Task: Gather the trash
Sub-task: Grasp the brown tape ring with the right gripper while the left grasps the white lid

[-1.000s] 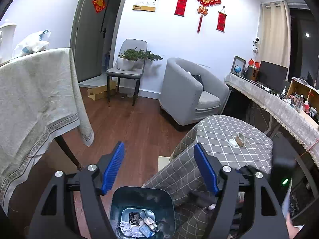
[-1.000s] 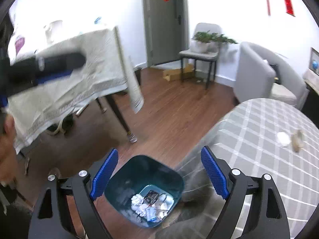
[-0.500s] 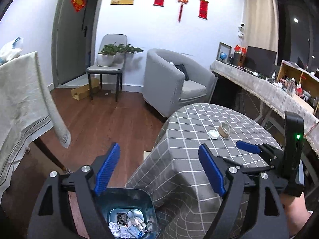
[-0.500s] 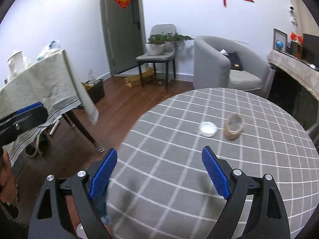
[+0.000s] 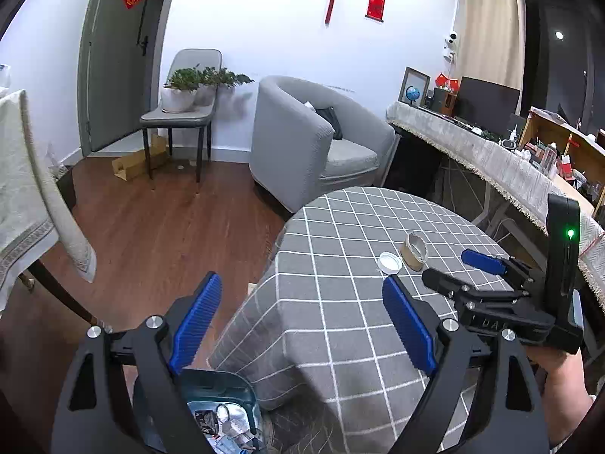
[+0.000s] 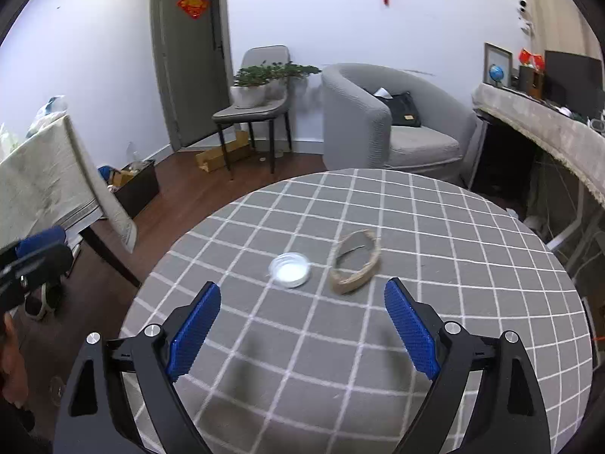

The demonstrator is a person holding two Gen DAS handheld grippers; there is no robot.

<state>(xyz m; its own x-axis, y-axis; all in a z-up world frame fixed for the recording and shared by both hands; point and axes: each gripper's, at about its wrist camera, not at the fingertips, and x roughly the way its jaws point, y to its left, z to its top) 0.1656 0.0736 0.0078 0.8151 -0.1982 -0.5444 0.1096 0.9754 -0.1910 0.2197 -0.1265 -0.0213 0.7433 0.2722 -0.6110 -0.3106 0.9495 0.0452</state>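
- Right wrist view: the right gripper hangs over the round table with its checked cloth; its jaws are wide, opening further, with nothing between them.
- Just ahead of its blue fingers lie a white lid and a flattened tape roll core, side by side (close, but apart).
- Left wrist view: the left gripper is at the table's edge, jaws wide and opening, gripping nothing.
- Below it on the floor stands the teal trash bin, holding crumpled scraps.
- The lid and core sit beyond its right finger.
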